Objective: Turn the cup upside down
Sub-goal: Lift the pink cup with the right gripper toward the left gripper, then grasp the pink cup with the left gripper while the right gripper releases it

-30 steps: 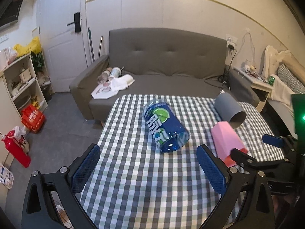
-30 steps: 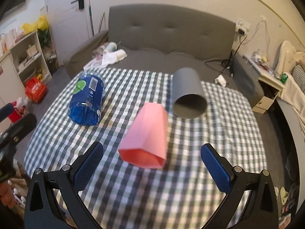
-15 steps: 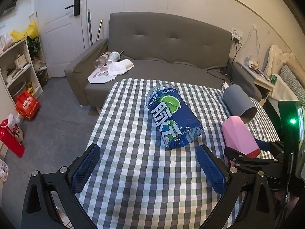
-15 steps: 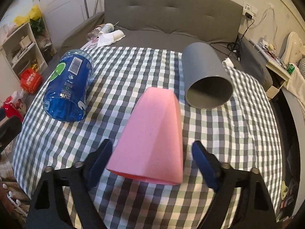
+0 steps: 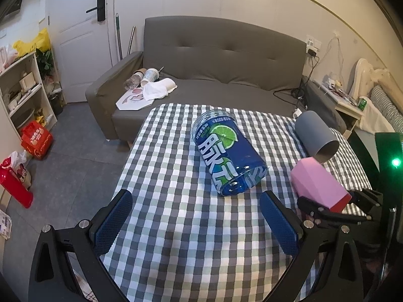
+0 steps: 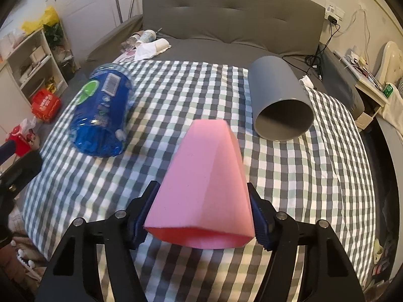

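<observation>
A pink faceted cup (image 6: 204, 186) lies on its side on the checked tablecloth (image 6: 176, 95), its open mouth toward me. My right gripper (image 6: 201, 216) is shut on the pink cup near its rim, a blue pad on each side. The cup also shows in the left wrist view (image 5: 317, 183), held by the right gripper (image 5: 327, 209). My left gripper (image 5: 196, 224) is open and empty above the table, in front of a blue drink-label cup (image 5: 226, 156) that lies on its side.
A grey cup (image 6: 279, 100) lies on its side at the back right of the table. The blue cup (image 6: 103, 115) lies at the left. A grey sofa (image 5: 214, 58) stands behind the table. Shelves (image 5: 22, 93) and red bags are on the left floor.
My right gripper moved forward around the pink cup and closed on it. My left gripper stayed open and shifted slightly closer to the blue cup.
</observation>
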{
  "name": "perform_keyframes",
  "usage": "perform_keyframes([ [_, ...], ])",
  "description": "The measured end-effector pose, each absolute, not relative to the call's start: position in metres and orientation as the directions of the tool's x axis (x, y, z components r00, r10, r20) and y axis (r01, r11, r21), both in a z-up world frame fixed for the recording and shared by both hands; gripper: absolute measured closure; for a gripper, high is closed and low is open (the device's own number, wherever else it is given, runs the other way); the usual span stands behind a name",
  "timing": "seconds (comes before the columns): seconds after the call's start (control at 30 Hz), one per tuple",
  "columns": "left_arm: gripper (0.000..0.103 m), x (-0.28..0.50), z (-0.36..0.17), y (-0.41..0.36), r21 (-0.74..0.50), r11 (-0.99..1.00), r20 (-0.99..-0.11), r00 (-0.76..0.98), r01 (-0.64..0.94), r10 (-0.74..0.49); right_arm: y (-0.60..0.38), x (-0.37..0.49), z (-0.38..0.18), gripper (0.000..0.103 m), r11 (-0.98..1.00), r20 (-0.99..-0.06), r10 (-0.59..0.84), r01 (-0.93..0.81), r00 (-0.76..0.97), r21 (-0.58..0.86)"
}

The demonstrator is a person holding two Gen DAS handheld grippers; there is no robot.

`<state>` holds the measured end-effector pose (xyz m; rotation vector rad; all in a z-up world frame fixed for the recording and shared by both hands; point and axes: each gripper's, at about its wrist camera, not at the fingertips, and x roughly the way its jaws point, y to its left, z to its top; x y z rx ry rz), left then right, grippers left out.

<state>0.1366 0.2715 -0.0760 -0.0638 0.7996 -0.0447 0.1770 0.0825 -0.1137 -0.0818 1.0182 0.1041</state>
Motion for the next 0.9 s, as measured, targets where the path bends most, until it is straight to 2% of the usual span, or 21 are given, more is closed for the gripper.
perform_keyframes([
  [0.67, 0.000, 0.099, -0.058, 0.271, -0.095, 0.995, -0.690, 0.720, 0.019, -0.080, 0.118, 0.101, -0.117, 0.037, 0.984, -0.889, 0.109, -0.175, 0.445, 0.033],
  [0.7, 0.000, 0.097, -0.058, 0.271, -0.095, 0.995, -0.692, 0.718, 0.016, -0.078, 0.119, 0.101, -0.118, 0.036, 0.984, -0.894, 0.110, -0.177, 0.434, 0.035],
  [0.8, 0.000, 0.094, -0.058, 0.274, -0.096, 0.995, -0.706, 0.706, -0.011, -0.060, 0.122, 0.095, -0.113, 0.025, 0.980, -0.892, 0.112, -0.197, 0.439, 0.026],
  [0.9, 0.000, 0.091, -0.058, 0.278, -0.091, 0.995, -0.715, 0.699, -0.044, -0.034, 0.118, 0.086, -0.099, 0.023, 0.977, -0.874, 0.120, -0.214, 0.471, 0.019],
])
